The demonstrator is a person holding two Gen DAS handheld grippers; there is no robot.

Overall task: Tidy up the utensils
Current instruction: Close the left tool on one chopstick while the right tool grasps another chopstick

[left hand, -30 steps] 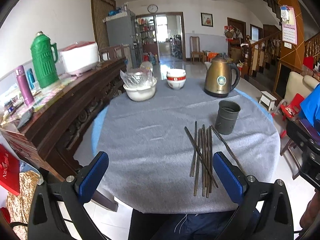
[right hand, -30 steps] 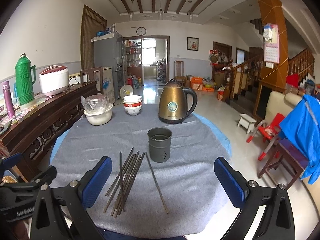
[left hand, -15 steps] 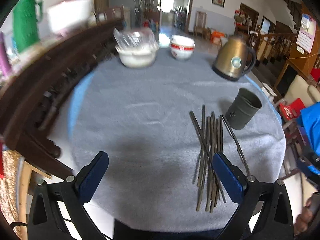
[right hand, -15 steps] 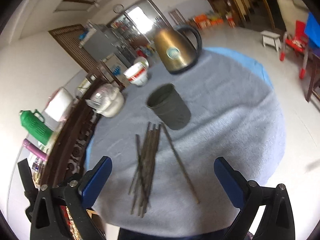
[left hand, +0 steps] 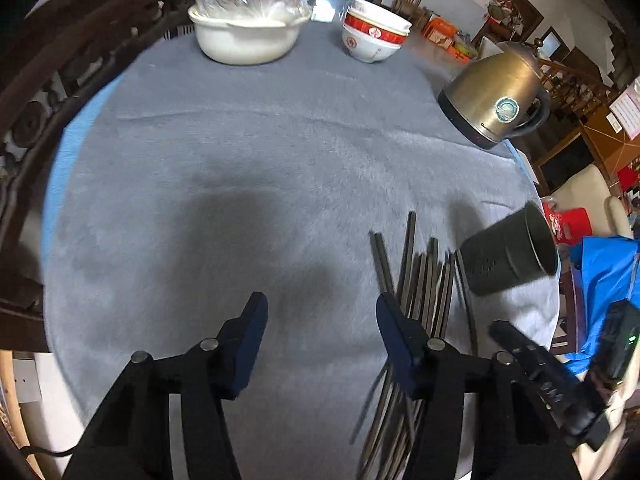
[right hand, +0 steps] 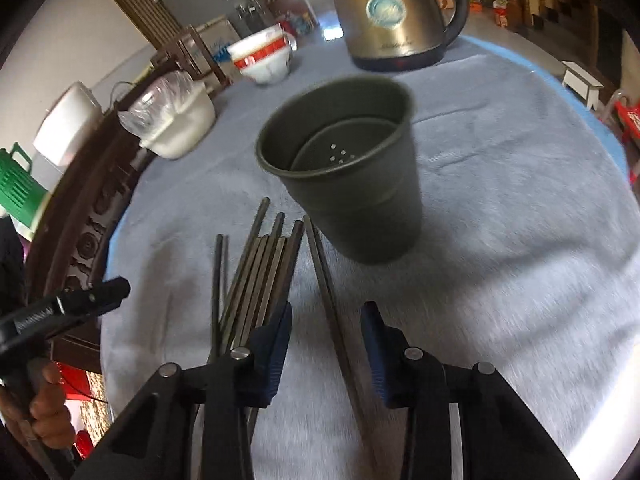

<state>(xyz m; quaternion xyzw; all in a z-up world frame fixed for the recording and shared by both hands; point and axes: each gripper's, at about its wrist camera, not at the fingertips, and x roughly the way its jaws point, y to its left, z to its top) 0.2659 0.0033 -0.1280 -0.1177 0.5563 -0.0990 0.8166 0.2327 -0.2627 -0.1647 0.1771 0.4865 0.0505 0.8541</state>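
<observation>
Grey cloth covers the round table (right hand: 520, 240). Dark chopsticks (right hand: 260, 276) lie loose beside the empty holder cup (right hand: 352, 184). R gripper (right hand: 326, 334) straddles one stray stick (right hand: 324, 280), jaws part-open, nothing held. L gripper (left hand: 320, 320) open, empty. Step: first pick-up. Next: close on stick, lift w/o slipping.

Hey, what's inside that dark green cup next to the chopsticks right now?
The dark green cup holds no chopsticks; only its perforated bottom shows. Its near wall hides part of the floor. The chopsticks lie on the cloth beside it.
</observation>
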